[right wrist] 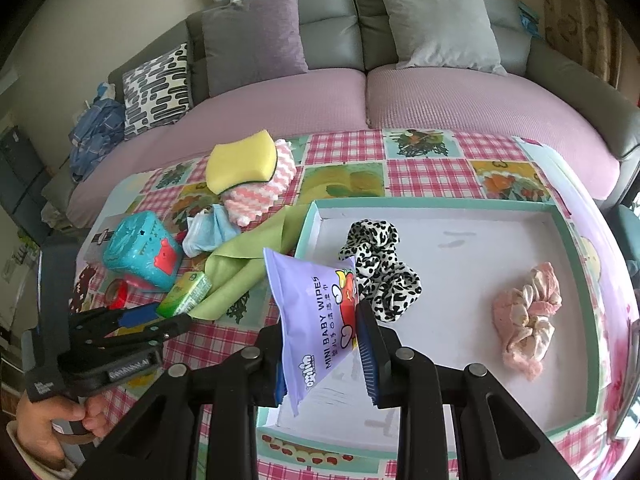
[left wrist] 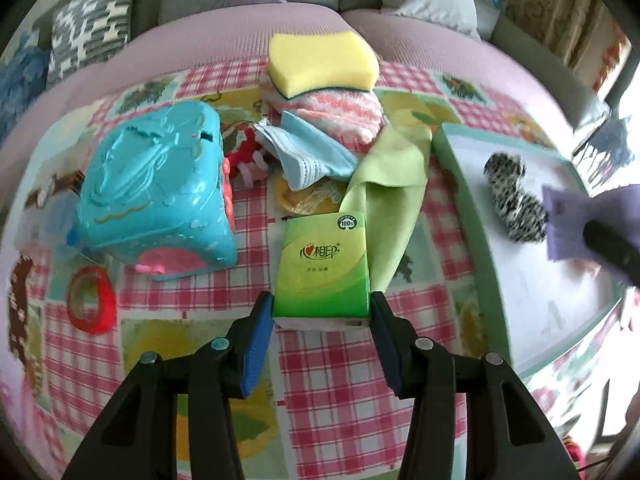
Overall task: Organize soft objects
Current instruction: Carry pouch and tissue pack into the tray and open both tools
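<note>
Nearest in the left wrist view, the left gripper has its blue pads pressed on the two sides of the green tissue pack, which lies at six o'clock on the checked tablecloth; the pack's near end is partly hidden between the fingers. In the right wrist view the right gripper is clamped on a purple baby wipes pouch, held tilted above the near left corner of the white tray; the pouch's lower edge is cut off behind the left finger. A hand at eight o'clock grips the left gripper's handle, half out of frame. At nine o'clock from the tissue pack lies a red tape roll, and beyond it a turquoise plastic toy case on its side. A green cloth runs from beside the pack toward one o'clock, its far end tucked against the tray wall. Inside the tray lie a leopard-print scrunchie and, at three o'clock, a pink scrunchie. Farther off, at twelve o'clock, a blue face mask is crumpled over something red that is hard to identify, then a yellow sponge rests on a pink striped cloth. The sofa lies beyond, its cushions blurred in the left view.
</note>
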### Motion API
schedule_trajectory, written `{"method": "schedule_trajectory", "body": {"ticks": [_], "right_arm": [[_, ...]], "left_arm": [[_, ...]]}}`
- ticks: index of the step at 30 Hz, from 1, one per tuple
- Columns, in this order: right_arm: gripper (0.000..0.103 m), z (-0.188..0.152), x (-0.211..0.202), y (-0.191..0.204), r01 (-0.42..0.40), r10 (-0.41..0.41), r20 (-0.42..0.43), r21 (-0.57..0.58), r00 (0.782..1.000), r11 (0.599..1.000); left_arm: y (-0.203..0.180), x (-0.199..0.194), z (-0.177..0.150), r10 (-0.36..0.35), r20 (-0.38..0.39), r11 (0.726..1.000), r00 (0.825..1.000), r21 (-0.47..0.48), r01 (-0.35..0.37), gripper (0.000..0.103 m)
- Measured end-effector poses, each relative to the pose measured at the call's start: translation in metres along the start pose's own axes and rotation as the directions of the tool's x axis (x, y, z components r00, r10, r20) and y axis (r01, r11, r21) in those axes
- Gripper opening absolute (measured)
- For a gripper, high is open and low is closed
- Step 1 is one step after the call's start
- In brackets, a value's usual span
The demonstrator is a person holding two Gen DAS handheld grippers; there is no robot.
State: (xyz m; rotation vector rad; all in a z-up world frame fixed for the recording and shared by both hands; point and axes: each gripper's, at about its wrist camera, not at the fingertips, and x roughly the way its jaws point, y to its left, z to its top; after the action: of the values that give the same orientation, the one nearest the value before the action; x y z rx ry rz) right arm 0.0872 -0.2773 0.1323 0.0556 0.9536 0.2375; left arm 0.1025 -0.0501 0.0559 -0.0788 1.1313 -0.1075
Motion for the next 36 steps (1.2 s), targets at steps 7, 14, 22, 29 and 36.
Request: {"method": "schedule_trajectory", "body": {"ticks": [7,14,22,29,36], "right_arm": [[0.031,-0.001,0.002,-0.002,0.002,-0.002,-0.012,0.003,1.000,1.000],[0.031,-0.002,0.008,-0.004,0.013,-0.013,-0.031,0.001,0.999,1.000],[0.031,-0.003,0.012,-0.003,0.012,-0.012,-0.043,-0.004,0.999,1.000],[0.031,-0.003,0.011,-0.002,0.012,-0.012,-0.043,-0.007,0.999,1.000],[0.031,-0.002,0.008,-0.002,0.005,-0.005,-0.031,-0.003,0.999,1.000]], "left_arm": [[-0.004,0.017,-0.004,0.034,-0.074,0.999,0.997,0.018,-0.032,0.050],[-0.006,0.010,-0.003,0.039,-0.072,0.999,0.997,0.016,-0.037,0.056],[-0.001,0.012,0.008,0.028,-0.044,0.999,0.999,-0.044,-0.030,0.056],[-0.001,0.012,0.009,0.010,-0.038,0.998,0.999,-0.053,-0.012,0.048],[0.002,0.001,0.011,0.005,-0.008,0.997,1.000,-0.071,-0.005,0.048]]}}
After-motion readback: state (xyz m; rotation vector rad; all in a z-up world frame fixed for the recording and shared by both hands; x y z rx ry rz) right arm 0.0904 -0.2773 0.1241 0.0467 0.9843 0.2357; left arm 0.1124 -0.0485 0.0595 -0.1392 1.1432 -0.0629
